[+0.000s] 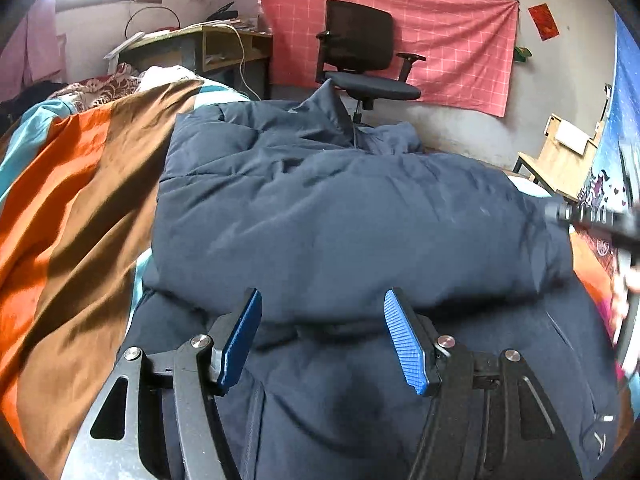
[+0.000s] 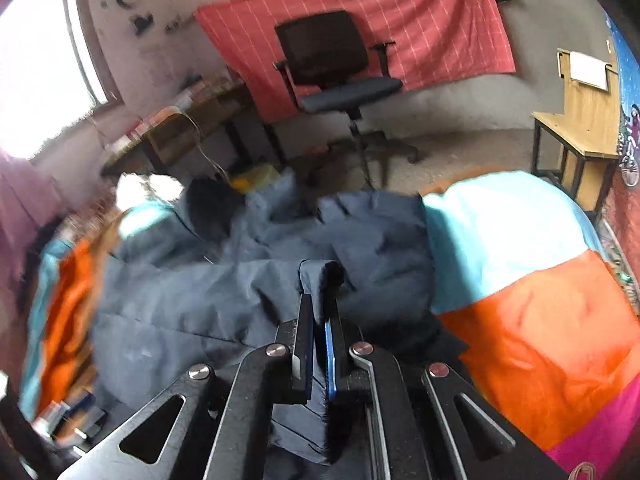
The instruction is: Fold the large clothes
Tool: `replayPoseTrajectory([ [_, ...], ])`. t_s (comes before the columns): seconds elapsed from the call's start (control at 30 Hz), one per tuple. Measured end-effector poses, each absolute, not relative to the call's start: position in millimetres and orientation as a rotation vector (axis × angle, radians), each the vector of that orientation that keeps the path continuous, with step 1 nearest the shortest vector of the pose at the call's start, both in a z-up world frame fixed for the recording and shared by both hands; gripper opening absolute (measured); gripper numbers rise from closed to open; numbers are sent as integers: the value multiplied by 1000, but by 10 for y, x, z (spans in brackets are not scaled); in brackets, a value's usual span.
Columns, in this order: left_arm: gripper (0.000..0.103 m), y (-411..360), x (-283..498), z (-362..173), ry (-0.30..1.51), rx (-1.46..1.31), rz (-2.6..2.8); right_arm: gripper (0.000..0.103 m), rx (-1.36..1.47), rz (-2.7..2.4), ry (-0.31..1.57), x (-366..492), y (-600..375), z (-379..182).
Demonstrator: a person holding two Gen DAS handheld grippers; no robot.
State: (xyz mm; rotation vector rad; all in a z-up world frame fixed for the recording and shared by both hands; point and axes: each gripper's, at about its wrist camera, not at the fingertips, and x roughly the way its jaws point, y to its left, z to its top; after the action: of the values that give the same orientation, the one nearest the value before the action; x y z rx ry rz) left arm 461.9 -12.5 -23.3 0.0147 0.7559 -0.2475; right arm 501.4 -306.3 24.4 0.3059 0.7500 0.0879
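A large navy padded jacket [image 1: 340, 216] lies bunched on a bed, its collar at the far end. My left gripper [image 1: 324, 296] hovers just over the jacket's near part; its blue pads [image 1: 404, 344] stand apart with nothing between them. In the right wrist view the same jacket [image 2: 180, 312] spreads to the left, blurred. My right gripper [image 2: 320, 300] is shut on a fold of the jacket's fabric, which sticks up between the pads and hangs below them. A blurred piece of the right gripper [image 1: 592, 220] shows at the right edge of the left wrist view.
The bedspread [image 1: 72, 200] [image 2: 540, 320] has orange, brown, teal and pink blocks. Beyond the bed stand a black office chair [image 1: 360, 52] [image 2: 336, 64], a cluttered desk [image 1: 200, 48] and a wooden stand [image 1: 560, 156] [image 2: 584, 120]. A red cloth [image 1: 440, 32] hangs on the wall.
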Motion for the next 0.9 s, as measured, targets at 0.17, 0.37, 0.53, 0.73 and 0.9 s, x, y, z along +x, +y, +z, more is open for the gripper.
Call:
replayPoseTrajectory([
  [0.17, 57, -143, 4775, -209, 741, 13, -301, 42, 283, 38, 805, 5037, -3087, -44],
  [0.37, 58, -305, 4937, -306, 749, 24, -338, 52, 131, 90, 583, 4710, -2853, 219],
  [0.53, 64, -386, 5022, -434, 769, 57, -327, 46, -15, 221, 678, 4844, -2448, 40],
  [0.73, 66, -362, 5038, -597, 776, 72, -343, 40, 12, 160, 810, 5149, -2508, -417],
  [0.9, 66, -436, 5032, -709, 761, 127, -309, 40, 17, 172, 841, 5201, -2498, -587],
])
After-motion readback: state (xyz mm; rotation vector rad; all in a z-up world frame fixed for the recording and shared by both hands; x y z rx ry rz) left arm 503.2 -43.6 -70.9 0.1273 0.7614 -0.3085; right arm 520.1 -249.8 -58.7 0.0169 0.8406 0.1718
